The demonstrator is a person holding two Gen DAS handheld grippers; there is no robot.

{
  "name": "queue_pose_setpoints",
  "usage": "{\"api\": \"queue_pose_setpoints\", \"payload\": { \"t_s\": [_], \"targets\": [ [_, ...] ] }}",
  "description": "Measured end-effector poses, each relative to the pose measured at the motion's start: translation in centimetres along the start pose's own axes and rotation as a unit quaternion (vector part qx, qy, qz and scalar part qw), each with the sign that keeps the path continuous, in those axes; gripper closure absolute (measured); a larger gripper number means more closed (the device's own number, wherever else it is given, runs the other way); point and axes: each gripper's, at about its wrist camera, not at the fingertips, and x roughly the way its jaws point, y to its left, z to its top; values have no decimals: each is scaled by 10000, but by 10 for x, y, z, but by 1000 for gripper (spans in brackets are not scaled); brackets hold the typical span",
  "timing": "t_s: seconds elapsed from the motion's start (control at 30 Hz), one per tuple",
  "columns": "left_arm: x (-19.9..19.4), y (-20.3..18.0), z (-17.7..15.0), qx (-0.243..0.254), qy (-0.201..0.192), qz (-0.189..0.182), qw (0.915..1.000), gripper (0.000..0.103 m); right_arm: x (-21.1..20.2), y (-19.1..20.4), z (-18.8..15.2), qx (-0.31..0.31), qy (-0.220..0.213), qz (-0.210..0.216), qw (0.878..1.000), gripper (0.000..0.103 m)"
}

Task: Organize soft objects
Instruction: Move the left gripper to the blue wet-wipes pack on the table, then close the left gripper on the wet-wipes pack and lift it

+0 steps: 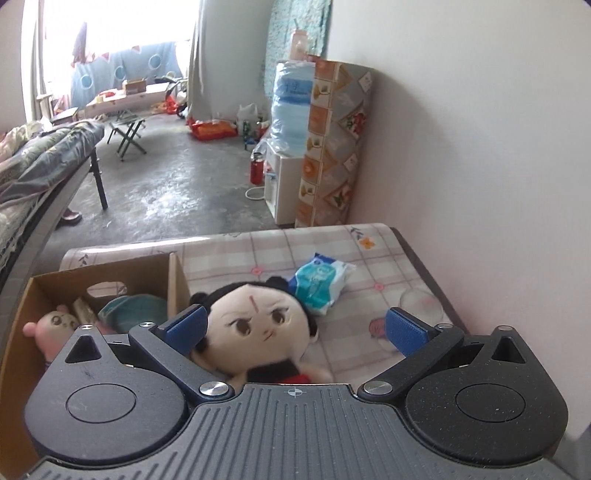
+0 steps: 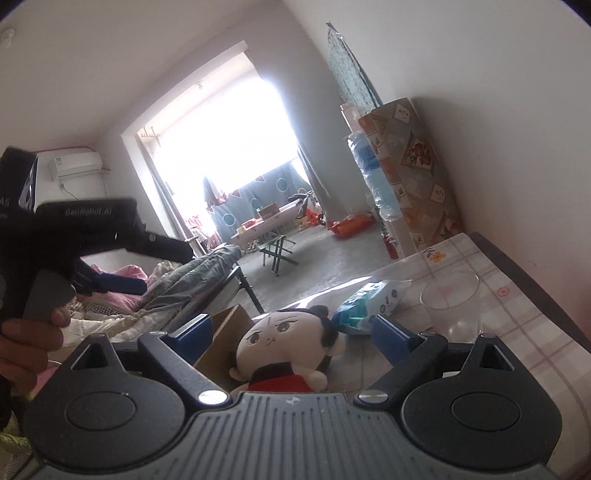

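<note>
Both wrist views look close, seemingly downward, sharing the plush doll (image 1: 258,325)

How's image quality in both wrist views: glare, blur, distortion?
Left wrist view: window blown out at top left; doll slightly soft; fisheye bends the table edge and wall. Right wrist view: the bright doorway washes out the middle, the left gripper is a dark, underexposed shape against it, the horizon is tilted, and the glass is faint but readable.

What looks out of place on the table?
The clear glass stands among soft items, beside the wipes pack and near the table's wall-side edge. The plush doll lies on its back outside the cardboard box. Nothing looks spilled or damaged.
</note>
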Motion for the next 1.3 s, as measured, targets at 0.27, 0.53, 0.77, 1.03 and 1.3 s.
{"api": "queue_pose_setpoints", "payload": {
  "t_s": [0.27, 0.53, 0.77, 1.03, 1.3],
  "targets": [
    [100, -20, 41, -170, 792, 195, 9965, 0, 69, -12, -5, 108, 279, -12, 9996, 27],
    [207, -43, 51, 355, 1781, 146, 9833, 0, 139, -29, -3, 110, 590, -115, 9981, 44],
    [264, -49, 58, 736, 2104, 101, 9748, 0, 147, -48, -12, 97, 608, -55, 9981, 45],
    [317, -53, 57, 1012, 2647, -92, 9590, 0, 156, -61, -17, 224, 825, -83, 9963, 45],
    [359, -41, 40, 628, 3082, -81, 9492, 8, 159, -68, -20, 248, 861, -122, 9959, 45]
  ]
}}
